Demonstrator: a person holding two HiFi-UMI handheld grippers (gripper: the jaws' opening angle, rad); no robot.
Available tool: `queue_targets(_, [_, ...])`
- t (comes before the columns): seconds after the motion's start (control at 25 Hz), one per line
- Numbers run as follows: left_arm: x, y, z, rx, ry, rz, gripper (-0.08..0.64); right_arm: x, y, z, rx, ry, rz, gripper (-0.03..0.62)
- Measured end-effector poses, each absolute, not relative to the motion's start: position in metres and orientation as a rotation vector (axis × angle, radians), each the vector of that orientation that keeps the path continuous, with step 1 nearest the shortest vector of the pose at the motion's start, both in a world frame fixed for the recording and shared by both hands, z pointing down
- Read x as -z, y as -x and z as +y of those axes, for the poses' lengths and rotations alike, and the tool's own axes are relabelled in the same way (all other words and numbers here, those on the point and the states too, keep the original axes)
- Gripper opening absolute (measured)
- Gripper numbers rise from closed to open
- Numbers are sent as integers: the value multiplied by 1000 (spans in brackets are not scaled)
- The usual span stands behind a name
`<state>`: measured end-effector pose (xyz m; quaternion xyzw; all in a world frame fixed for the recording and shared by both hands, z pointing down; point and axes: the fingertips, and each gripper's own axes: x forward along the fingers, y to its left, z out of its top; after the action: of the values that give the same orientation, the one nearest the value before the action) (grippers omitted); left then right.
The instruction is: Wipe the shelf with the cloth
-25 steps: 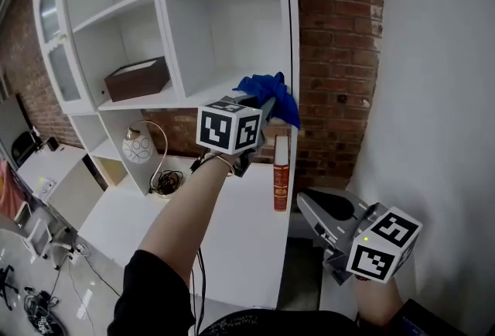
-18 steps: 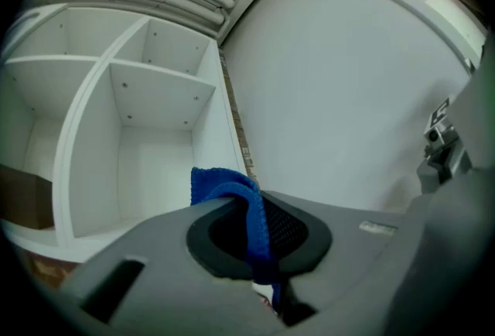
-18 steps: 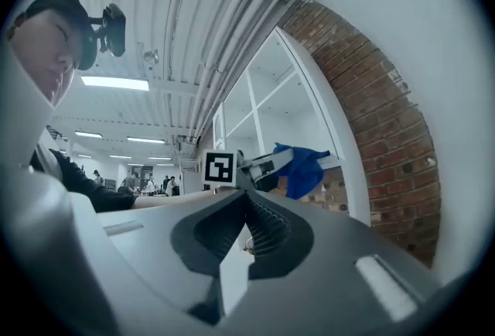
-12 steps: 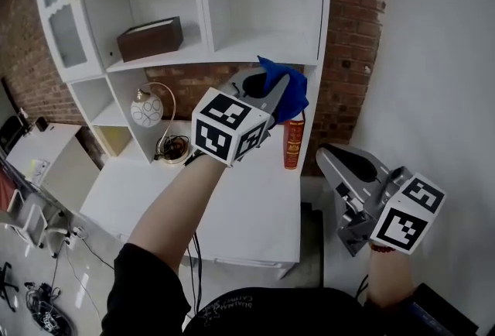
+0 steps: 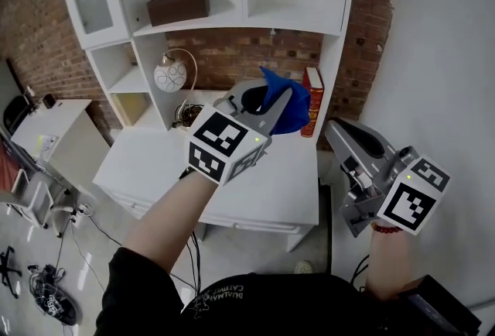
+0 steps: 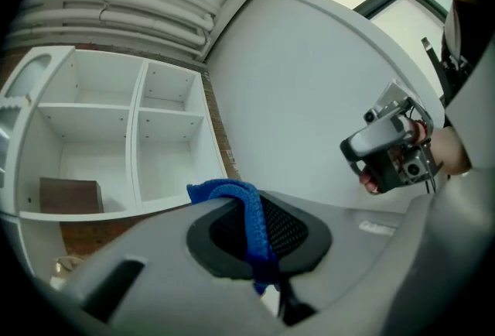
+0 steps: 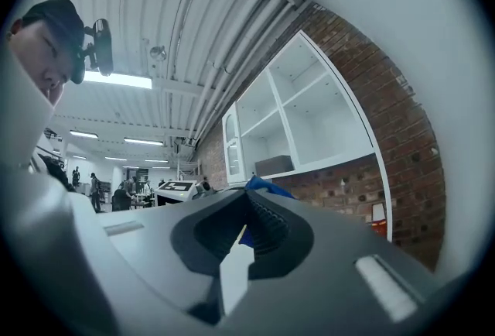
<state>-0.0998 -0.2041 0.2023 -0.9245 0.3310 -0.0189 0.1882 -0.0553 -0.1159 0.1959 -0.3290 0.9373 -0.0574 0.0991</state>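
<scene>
- The left tongs (image 5: 277, 104) are clamped on the blue cloth (image 5: 288, 111), which is held above the white tabletop (image 5: 263, 176) in front of the white shelf unit (image 5: 298, 17).
- In the left gripper view, the cloth (image 6: 246, 207) drapes over one pad and runs down into the closed seam. The pinched part is hidden.
- The right tongs (image 5: 340, 135) are pressed together and empty, out past the tabletop's right edge. Their own view shows only a thin sliver between the pads (image 7: 267, 230).
- A red book (image 5: 313, 90) stands partly behind the cloth.
- The shelf unit's top is cut off.
</scene>
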Motion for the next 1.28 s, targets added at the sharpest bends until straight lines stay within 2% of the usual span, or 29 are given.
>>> queue_targets(0.52, [-297, 155, -91, -86, 2876, 1010, 20, -244, 91, -67, 275, 1063, 2775, 8])
queue_targets(0.76, [-329, 141, -49, 45, 2750, 976, 20, -284, 86, -64, 318, 1176, 2813, 8])
queue_targets(1.28, [-349, 160, -57, -13, 2941, 971, 20, -326, 73, -77, 420, 1348, 2836, 8])
